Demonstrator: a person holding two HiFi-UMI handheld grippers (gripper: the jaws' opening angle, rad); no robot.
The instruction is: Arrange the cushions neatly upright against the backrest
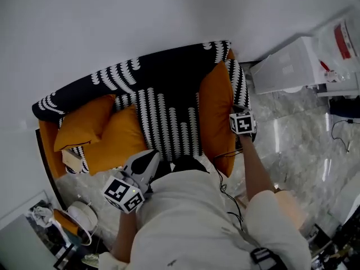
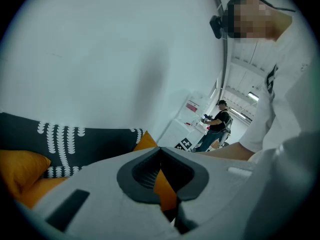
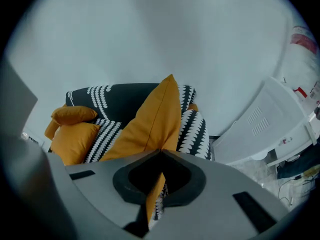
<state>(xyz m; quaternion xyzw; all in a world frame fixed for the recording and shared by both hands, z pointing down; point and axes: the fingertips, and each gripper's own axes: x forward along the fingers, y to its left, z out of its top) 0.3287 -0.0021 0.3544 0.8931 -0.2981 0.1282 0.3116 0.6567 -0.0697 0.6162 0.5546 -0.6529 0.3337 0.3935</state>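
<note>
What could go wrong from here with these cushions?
1. The right gripper pinches just the edge of the tall orange cushion; it may slip free and flop over.
2. That cushion stands beside the armrest, so a hard pull could tip it over toward the floor.

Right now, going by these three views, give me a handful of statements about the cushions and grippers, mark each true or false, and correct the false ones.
1. The right gripper is shut on an orange cushion. True.
2. That cushion lies flat on the floor. False: it stands upright at the sofa's right end.
3. Two more orange ones sit at the sofa's left end, a rear cushion and a front cushion. True.
4. The left gripper has its jaws wide apart. False: they are closed, pinching orange fabric.
5. The sofa is plain red. False: it is black with a white pattern.
</note>
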